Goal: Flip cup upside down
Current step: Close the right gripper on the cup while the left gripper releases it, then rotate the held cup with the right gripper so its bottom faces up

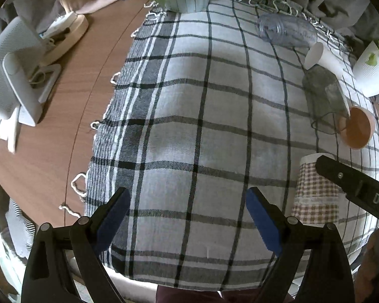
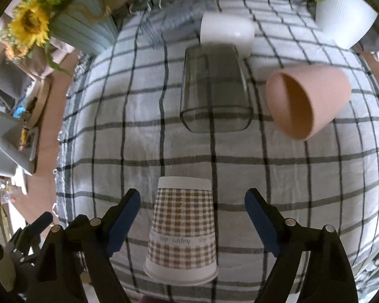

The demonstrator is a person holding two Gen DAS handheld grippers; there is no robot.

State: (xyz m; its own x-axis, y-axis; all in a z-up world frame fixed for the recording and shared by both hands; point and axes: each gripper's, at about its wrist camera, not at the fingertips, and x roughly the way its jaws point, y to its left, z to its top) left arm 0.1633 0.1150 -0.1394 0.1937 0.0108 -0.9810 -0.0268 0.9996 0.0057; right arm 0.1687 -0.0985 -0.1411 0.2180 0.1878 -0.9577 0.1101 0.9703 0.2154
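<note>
— So, where's the paper cup (image 2: 182,229)?

— Upside down on the plaid cloth (image 2: 303,189), rim flat on the fabric, base up. Brown check print w/ a "happy day" band. It stands between the fingers of the right gripper (image 2: 192,203), which is spread wide; neither pad touches it.

— And the left gripper (image 1: 188,200)?

— Also spread wide, nothing between the fingers, over bare cloth. The checked cup sits off to its right in the left wrist view, partly behind a finger of the right gripper.

— Other cups?

— Four more lie on their sides farther back: smoky glass tumbler (image 2: 214,88), pink cup (image 2: 308,101) just beside it w/ its mouth facing the camera, white cup (image 2: 227,32) behind the tumbler, clear ribbed plastic cup (image 1: 286,30) at the cloth's far edge.

— Surroundings?

— Round wooden surface (image 1: 63,126) under the cloth; sunflowers (image 2: 30,22) in a pale blue pot, white planter (image 2: 346,12) far right.
</note>
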